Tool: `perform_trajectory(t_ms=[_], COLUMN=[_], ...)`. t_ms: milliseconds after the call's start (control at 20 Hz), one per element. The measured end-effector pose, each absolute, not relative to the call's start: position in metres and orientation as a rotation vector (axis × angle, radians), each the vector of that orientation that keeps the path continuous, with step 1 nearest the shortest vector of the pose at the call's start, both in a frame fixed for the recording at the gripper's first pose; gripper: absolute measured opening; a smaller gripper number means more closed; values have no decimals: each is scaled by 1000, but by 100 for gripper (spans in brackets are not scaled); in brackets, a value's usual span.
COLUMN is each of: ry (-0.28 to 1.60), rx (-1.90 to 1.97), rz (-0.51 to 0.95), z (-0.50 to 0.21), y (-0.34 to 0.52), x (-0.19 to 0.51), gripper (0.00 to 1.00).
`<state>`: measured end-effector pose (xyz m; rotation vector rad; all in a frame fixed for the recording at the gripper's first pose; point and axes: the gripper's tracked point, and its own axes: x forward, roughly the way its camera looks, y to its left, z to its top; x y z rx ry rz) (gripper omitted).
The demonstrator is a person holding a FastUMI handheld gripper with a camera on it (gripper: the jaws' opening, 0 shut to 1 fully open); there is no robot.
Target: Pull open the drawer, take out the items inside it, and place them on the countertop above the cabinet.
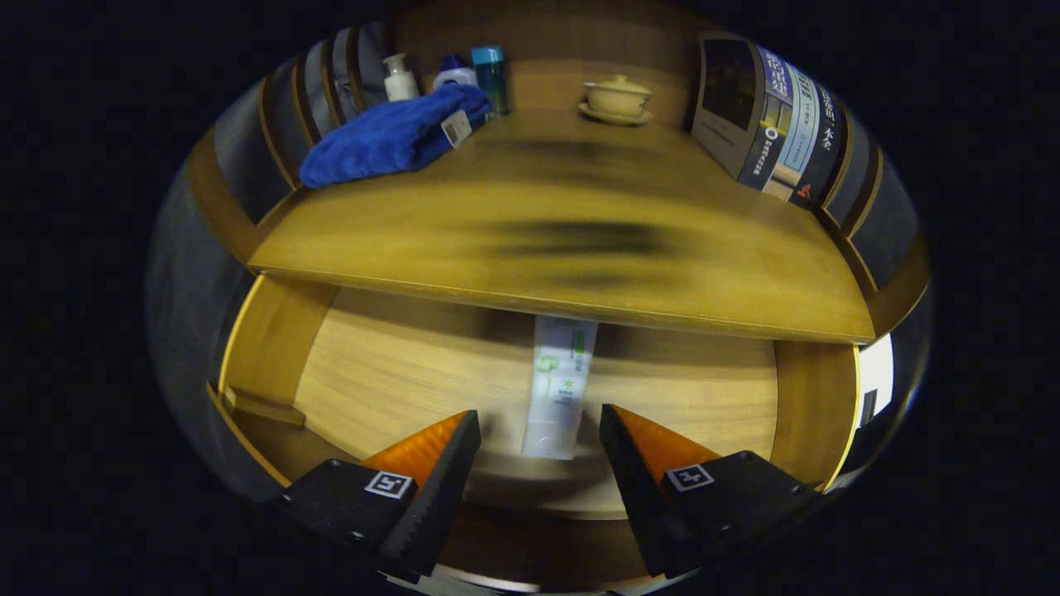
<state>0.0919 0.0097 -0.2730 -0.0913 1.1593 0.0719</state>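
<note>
Wooden cabinetry makes up the scene, with an open drawer below and a tabletop above it. Inside the drawer, a white tube with green markings lies flat on the pale wood floor, lengthwise, its near end toward the tool and its far end reaching under the front edge of the tabletop. The tool hovers above the drawer's near part with its fingers spread wide; the near end of the tube sits in the gap between the fingertips, with clear space on both sides, so neither finger touches it. Drawer side walls rise to the left and right of the tube, and a small wooden ledge shows at the left wall.

On the tabletop, a folded blue towel with a pale tag lies at the far left. Just behind the towel stand a white pump bottle, a white bottle with a blue cap and a teal-capped bottle, close together. A pale lidded cup on a saucer stands at the far centre, well apart from the towel. Upright books lean at the far right. Motion blur softens the middle of the tabletop.
</note>
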Motion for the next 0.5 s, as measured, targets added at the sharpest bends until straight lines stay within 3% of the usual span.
perform_trajectory(t_ms=[150,250,400,500], ry=[1207,1238,1252,1286], rx=[-95,-100,-93,-89], rz=[60,71,77,56], z=[-290,-300,-305,-310], y=[8,12,11,1], x=[90,87,89,91], gripper=[94,86,82,71])
